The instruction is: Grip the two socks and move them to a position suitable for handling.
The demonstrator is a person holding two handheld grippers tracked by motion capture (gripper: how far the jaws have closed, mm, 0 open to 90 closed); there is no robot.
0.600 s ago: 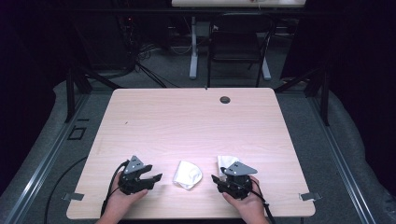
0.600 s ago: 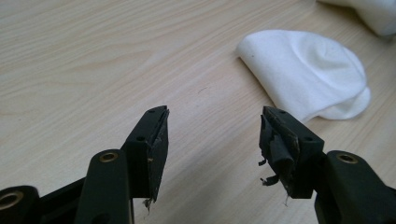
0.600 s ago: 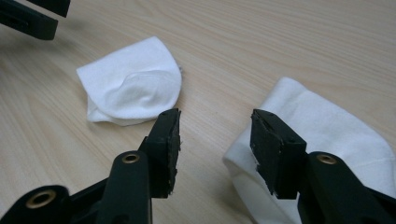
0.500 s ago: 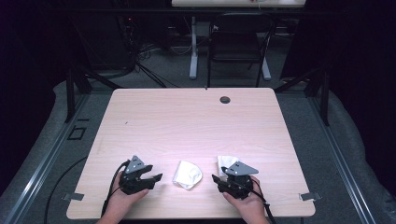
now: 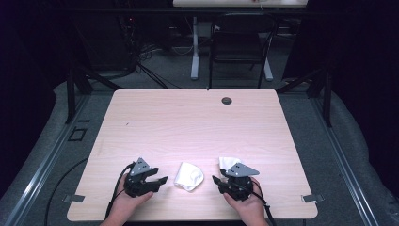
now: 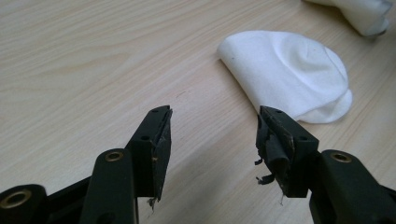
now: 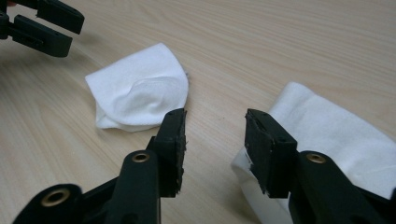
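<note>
Both my grippers stand released near the table's [image 5: 197,117] front edge: left gripper [image 6: 212,128] beside the folded white sock [image 5: 189,176], right gripper [image 7: 212,128] over the second sock [image 7: 327,135]. I judge a low, edge-on approach best, pinching both layers of each sock.

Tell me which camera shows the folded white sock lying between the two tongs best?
The left gripper view: the folded sock lies large and unblocked ahead. The right gripper view shows it whole but smaller. The high view shows it as a small white patch.
</note>
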